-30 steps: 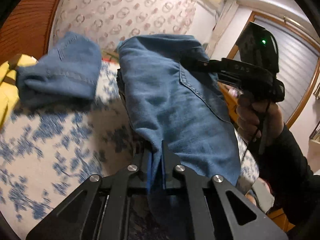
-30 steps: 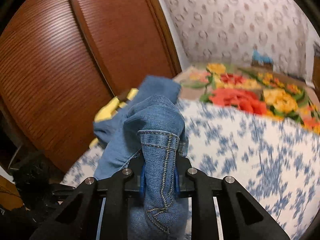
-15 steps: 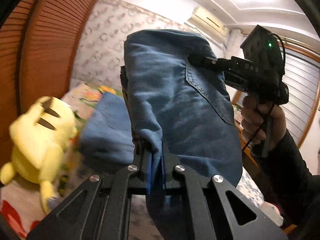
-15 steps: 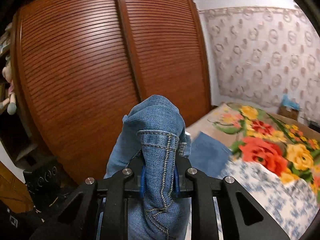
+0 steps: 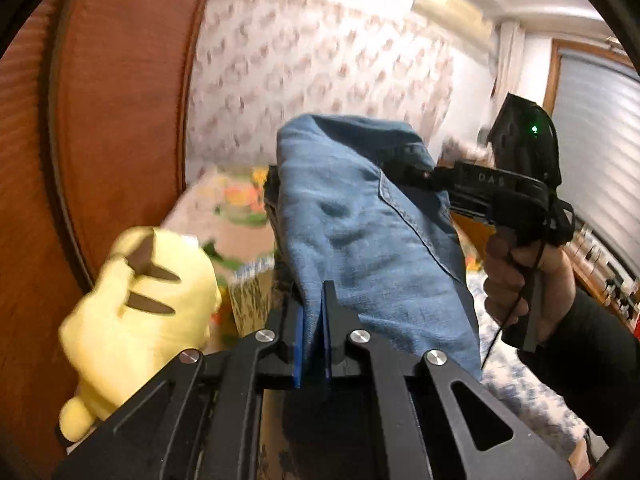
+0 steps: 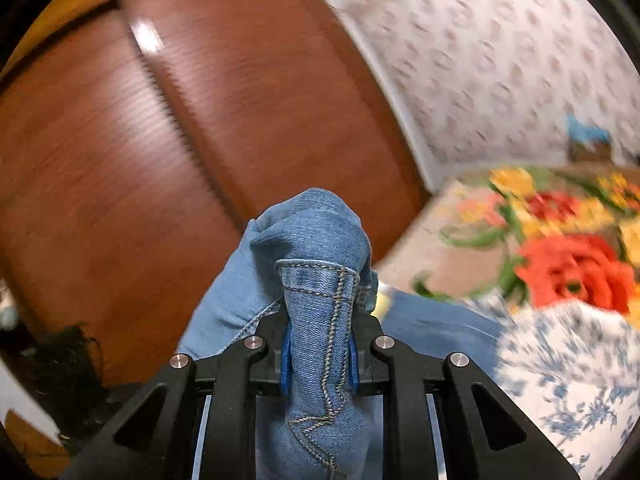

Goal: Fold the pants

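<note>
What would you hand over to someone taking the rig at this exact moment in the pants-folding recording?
Left gripper: shut on a thin edge of the jeans.
Right gripper: shut on a thick bunched seam of the same jeans, by the back pocket side.
Jeans: lifted and hanging between the two grippers, above the blue-flowered bedspread; part of the denim trails down onto the bed.
Nearby: a yellow plush toy sits at the left, close to the cloth.
Done: both holds are taken and the pants are raised.
Left: lay them flat on the bedspread, clear of the toy, and make the folds; no finished fold is visible yet.
</note>
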A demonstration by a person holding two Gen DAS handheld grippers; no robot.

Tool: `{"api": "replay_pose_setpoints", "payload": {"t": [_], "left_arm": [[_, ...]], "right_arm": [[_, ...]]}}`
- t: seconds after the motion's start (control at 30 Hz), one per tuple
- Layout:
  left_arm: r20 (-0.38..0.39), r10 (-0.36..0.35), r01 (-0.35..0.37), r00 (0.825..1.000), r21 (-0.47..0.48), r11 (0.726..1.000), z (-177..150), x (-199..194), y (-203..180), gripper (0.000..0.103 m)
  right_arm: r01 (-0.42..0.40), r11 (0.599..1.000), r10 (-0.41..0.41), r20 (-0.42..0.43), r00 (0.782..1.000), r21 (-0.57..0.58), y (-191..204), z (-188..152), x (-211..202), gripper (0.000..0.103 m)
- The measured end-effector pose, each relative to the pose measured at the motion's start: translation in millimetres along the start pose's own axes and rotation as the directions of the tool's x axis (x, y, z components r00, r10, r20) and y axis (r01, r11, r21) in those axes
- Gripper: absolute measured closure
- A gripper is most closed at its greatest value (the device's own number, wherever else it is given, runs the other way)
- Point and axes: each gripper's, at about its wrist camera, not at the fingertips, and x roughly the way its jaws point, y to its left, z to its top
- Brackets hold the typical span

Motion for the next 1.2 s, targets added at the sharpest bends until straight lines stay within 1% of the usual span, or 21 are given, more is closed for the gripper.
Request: {"api": "replay_pose_setpoints", "payload": {"t": [0.03, 0.07, 0.13, 0.2, 0.23, 0.27, 0.33, 0.37, 0.43, 0.5, 0.53, 0.6, 0.63, 0.8, 0.83, 0.9, 1.0, 1.07, 1.1, 1.17, 1.2], "left_arm": [[-0.052, 0.006, -0.007, 0.999, -0.004, 1.000, -4.1, 23.3, 1.5, 0.095], [-0.071, 0.010, -0.010, 0.997, -0.002, 1.000, -5.5, 33.7, 2.0, 0.095], [-0.080, 0.014, -0.013, 0.997, 0.009, 1.000, -6.2, 43.6, -0.7, 0.095], [-0.070, 0.010, -0.009, 0.998, 0.008, 1.000, -4.6, 41.8, -2.6, 0.095], [-0.070, 0.010, -0.010, 0.997, 0.007, 1.000, -3.0, 42.3, -1.6, 0.095], [-0.071, 0.016, -0.016, 0.997, 0.010, 1.000, -3.2, 42.5, -1.9, 0.095], [-0.076, 0.036, -0.034, 0.996, 0.019, 0.999, -1.9, 45.2, -2.7, 0.095], [-0.079, 0.048, -0.046, 0.996, 0.022, 0.999, -2.6, 46.5, -2.8, 0.095], [-0.080, 0.066, -0.064, 0.995, 0.024, 0.998, -0.2, 50.4, -4.5, 0.095], [-0.079, 0.078, -0.077, 0.994, 0.021, 0.997, 0.0, 52.4, -5.3, 0.095], [-0.079, 0.084, -0.082, 0.993, 0.020, 0.996, 0.6, 51.6, -6.1, 0.095], [-0.083, 0.092, -0.091, 0.992, 0.021, 0.996, 1.1, 54.5, -4.8, 0.095], [-0.084, 0.096, -0.094, 0.992, 0.021, 0.995, 1.2, 53.7, -5.8, 0.094], [-0.091, 0.114, -0.112, 0.989, 0.024, 0.993, 0.7, 53.2, -8.2, 0.092], [-0.090, 0.118, -0.117, 0.989, 0.022, 0.993, 0.9, 51.4, -10.0, 0.091], [-0.088, 0.140, -0.138, 0.986, 0.029, 0.990, 1.2, 47.6, -13.2, 0.091], [-0.080, 0.167, -0.164, 0.983, 0.038, 0.986, 0.9, 40.5, -17.3, 0.090], [-0.064, 0.172, -0.169, 0.983, 0.039, 0.985, 1.1, 30.3, -21.8, 0.090], [-0.057, 0.170, -0.168, 0.984, 0.040, 0.985, 1.3, 25.7, -23.7, 0.087], [-0.035, 0.163, -0.161, 0.986, 0.044, 0.986, 1.5, 12.1, -30.8, 0.082], [-0.028, 0.160, -0.159, 0.987, 0.046, 0.986, 2.0, 7.6, -33.9, 0.080]], "right_arm": [[0.043, 0.999, -0.043, -0.032, 0.999, 0.004, -16.1, -6.7, 10.4, 0.082], [0.085, 0.996, -0.084, -0.069, 0.994, 0.005, -31.0, -13.5, 19.2, 0.081], [0.122, 0.992, -0.120, -0.108, 0.987, 0.010, -53.0, -22.9, 25.5, 0.077], [0.136, 0.991, -0.137, -0.102, 0.985, -0.011, -62.5, -21.8, 18.6, 0.069], [0.153, 0.988, -0.156, -0.108, 0.982, -0.035, -63.4, -18.0, 18.0, 0.061], [0.191, 0.979, -0.198, -0.106, 0.974, -0.073, -58.0, -14.1, 17.9, 0.055], [0.304, 0.938, -0.322, -0.093, 0.942, -0.170, -47.6, -8.2, 15.3, 0.055], [0.340, 0.917, -0.364, -0.093, 0.927, -0.209, -40.7, -5.7, 14.6, 0.055], [0.377, 0.884, -0.407, -0.058, 0.912, -0.276, -27.4, -3.7, 12.5, 0.055], [0.379, 0.869, -0.405, -0.019, 0.914, -0.319, -12.9, -6.3, 7.3, 0.055], [0.362, 0.871, -0.388, -0.015, 0.921, -0.334, -7.4, -8.1, 7.5, 0.055], [0.300, 0.887, -0.337, -0.046, 0.940, -0.351, 4.4, -20.9, 7.2, 0.055], [0.289, 0.889, -0.331, -0.062, 0.942, -0.356, 5.4, -23.9, 13.3, 0.055], [0.313, 0.905, -0.372, -0.181, 0.910, -0.289, -33.3, -27.6, 43.8, 0.055], [0.323, 0.905, -0.380, -0.184, 0.907, -0.277, -36.6, -26.6, 43.4, 0.055], [0.334, 0.908, -0.382, -0.173, 0.908, -0.254, -37.2, -23.0, 37.3, 0.055], [0.369, 0.895, -0.413, -0.153, 0.898, -0.251, -23.5, -22.4, 24.8, 0.055], [0.370, 0.896, -0.408, -0.131, 0.903, -0.245, -14.2, -26.6, 4.2, 0.055], [0.369, 0.897, -0.406, -0.121, 0.906, -0.244, 6.7, -36.7, -7.5, 0.055], [0.384, 0.892, -0.415, -0.096, 0.905, -0.240, 18.3, -50.4, -33.7, 0.055], [0.387, 0.890, -0.417, -0.087, 0.905, -0.240, 33.8, -59.2, -45.7, 0.055]]}}
